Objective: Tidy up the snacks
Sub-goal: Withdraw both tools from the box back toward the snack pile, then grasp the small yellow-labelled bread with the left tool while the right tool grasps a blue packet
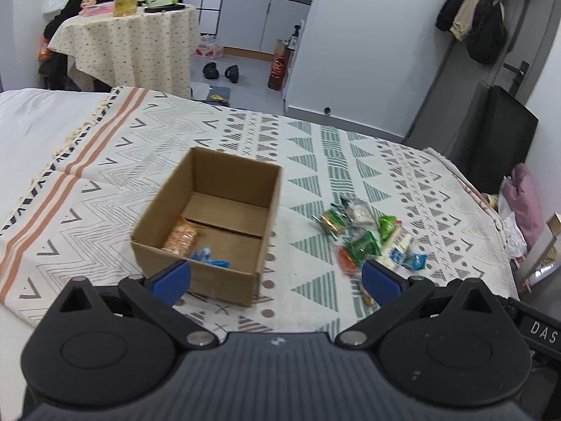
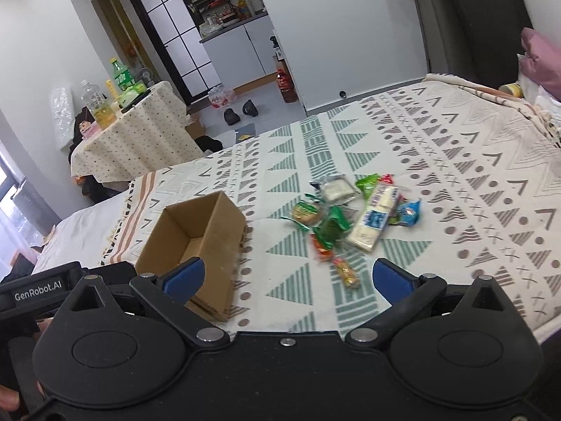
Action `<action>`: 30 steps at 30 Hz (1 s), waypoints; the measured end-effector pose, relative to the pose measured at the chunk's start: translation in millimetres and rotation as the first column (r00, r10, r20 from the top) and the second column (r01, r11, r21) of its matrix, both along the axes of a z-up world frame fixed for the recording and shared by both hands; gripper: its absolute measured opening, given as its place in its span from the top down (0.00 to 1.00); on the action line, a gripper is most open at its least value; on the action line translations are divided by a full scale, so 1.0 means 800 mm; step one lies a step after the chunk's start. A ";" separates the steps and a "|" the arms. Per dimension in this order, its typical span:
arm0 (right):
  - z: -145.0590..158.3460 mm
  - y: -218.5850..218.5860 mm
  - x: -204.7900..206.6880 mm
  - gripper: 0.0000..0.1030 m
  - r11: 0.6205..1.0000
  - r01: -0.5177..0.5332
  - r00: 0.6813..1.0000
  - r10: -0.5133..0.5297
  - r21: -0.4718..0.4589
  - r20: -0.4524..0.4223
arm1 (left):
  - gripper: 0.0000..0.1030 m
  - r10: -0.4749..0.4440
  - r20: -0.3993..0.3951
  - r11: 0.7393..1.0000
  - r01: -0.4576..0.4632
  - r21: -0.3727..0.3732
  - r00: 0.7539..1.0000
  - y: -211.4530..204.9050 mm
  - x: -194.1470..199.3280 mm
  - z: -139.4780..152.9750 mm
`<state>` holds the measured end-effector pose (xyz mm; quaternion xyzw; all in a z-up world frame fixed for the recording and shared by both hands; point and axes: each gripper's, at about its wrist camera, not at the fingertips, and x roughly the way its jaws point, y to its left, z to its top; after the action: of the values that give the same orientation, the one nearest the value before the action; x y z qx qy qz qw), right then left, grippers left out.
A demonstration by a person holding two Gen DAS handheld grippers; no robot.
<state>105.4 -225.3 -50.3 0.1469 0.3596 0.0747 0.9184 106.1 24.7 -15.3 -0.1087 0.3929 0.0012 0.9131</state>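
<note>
An open cardboard box (image 1: 224,189) (image 2: 210,231) sits on the patterned bedspread. Inside it lie an orange cracker pack (image 1: 180,235) and a blue wrapped snack (image 1: 210,259). To the right of the box is a loose pile of snacks (image 1: 364,238) (image 2: 350,214): green packets, a long white wafer pack (image 2: 373,215), a blue packet (image 2: 409,212) and an orange-yellow pack (image 2: 345,272). My left gripper (image 1: 277,279) hovers open over the box's near corner, holding nothing. Just short of the pile, my right gripper (image 2: 287,279) is open and holds nothing as well.
The patterned bedspread (image 1: 403,175) covers a bed whose far edge drops to the floor. Beyond stand a small cloth-covered table (image 1: 129,38) with bottles, slippers (image 1: 221,70) on the floor, and a dark chair (image 1: 505,129) at the right.
</note>
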 end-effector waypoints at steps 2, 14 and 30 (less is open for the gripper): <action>0.001 -0.014 -0.003 0.00 1.000 0.009 1.000 -0.009 0.001 0.004 | 0.00 -0.011 -0.001 1.000 0.011 0.010 1.000 -0.011 -0.001 0.000; -0.018 -0.091 0.012 0.00 0.995 0.079 0.997 -0.079 0.056 -0.004 | 0.00 -0.030 -0.014 0.999 0.030 0.009 0.999 -0.064 0.014 -0.004; -0.091 -0.157 0.062 0.21 0.969 0.091 0.996 -0.085 0.230 -0.037 | 0.10 -0.044 -0.080 0.999 0.043 -0.020 0.996 -0.138 0.072 -0.065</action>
<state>155.0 -351.1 -122.9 0.2699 0.3539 0.0734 0.8925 163.5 -86.0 -67.0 -0.1084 0.4317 -0.0178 0.8953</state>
